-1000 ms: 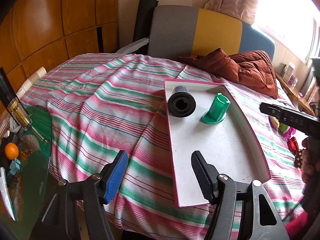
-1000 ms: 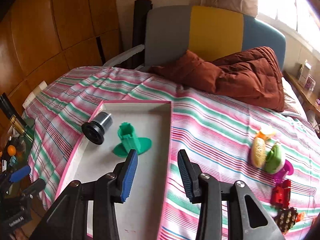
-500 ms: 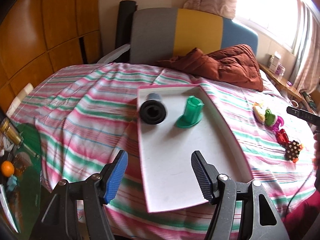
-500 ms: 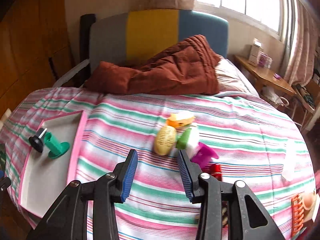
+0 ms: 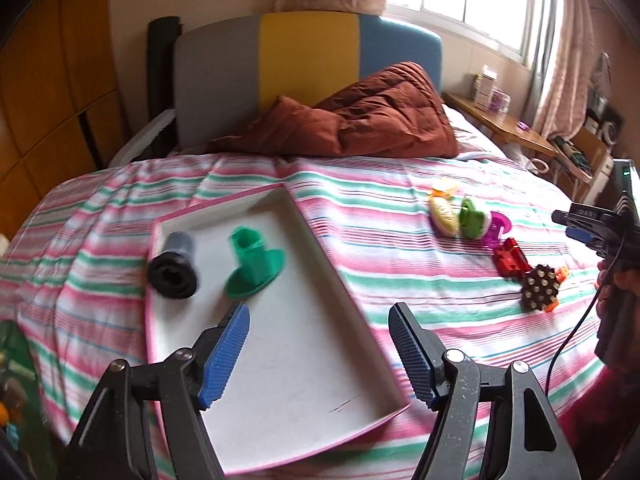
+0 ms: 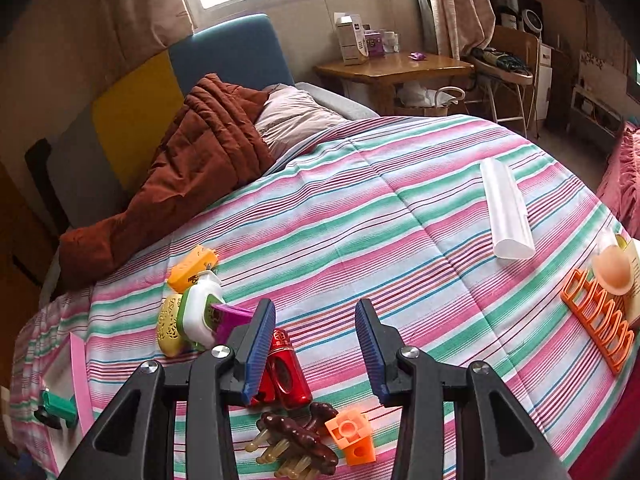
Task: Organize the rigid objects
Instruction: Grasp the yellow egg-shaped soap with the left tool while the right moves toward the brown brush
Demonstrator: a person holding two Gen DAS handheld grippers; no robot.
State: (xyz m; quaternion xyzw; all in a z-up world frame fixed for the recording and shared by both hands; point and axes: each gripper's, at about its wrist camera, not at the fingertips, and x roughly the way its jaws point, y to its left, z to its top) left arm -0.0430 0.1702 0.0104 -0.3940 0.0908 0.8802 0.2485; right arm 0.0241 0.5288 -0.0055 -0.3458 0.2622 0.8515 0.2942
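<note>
Striped bedspread (image 6: 360, 208) carries a red toy (image 6: 286, 372) just left of the empty, unclenched right gripper (image 6: 316, 344), jaws apart.

Your left tongs' (image 5: 320, 354) arms run off the bottom edge; the green piece (image 5: 252, 262) in the tray (image 5: 288, 360) is motion-blurred.

The right tool (image 6: 315, 350) hung over the striped bed (image 6: 360, 216) with its jaws apart and nothing between them. Just beside its left finger lay a red canister (image 6: 289, 372); a brown studded piece (image 6: 298, 438) and an orange block (image 6: 352, 436) lay below the canister. A green-and-white case (image 6: 198, 312) lay left of it. A white tube (image 6: 506, 210) lay well apart to its right.
</note>
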